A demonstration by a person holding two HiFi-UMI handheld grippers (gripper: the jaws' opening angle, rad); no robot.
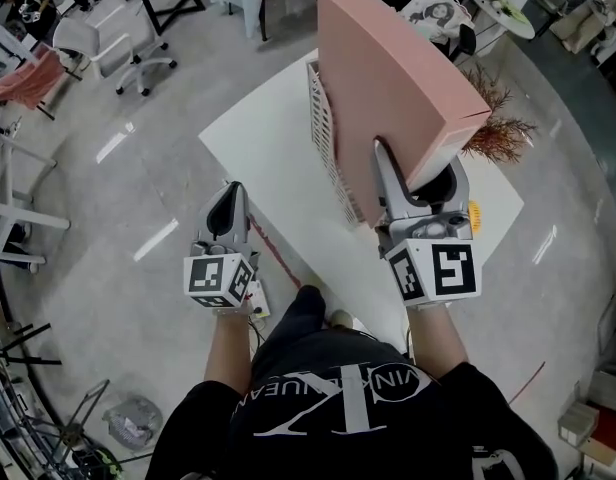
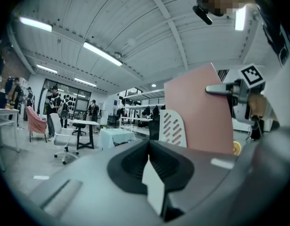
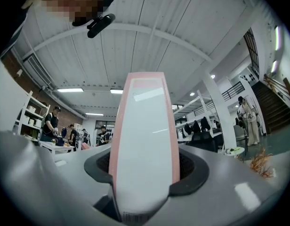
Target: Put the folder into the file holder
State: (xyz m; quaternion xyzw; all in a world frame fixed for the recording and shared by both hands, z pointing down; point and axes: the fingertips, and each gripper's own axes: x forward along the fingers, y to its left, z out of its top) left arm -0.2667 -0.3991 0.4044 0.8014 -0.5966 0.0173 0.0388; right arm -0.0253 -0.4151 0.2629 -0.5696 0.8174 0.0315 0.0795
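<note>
The right hand-held gripper (image 1: 416,173) is clamped on the spine of a pink folder (image 1: 388,78), which stands on end over the tabletop (image 1: 258,138). The white slotted file holder (image 1: 323,138) is just to the folder's left. The left hand-held gripper (image 1: 226,213), jaws together and empty, is farther away.

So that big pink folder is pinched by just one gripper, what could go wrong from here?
1. The right gripper holds the tall pink folder only at its near end, so it might tilt or slip in the jaws.
2. The white file holder stands unsteadied, with the left gripper shut and off to the side; a bump from the folder could push or tip it.
</note>
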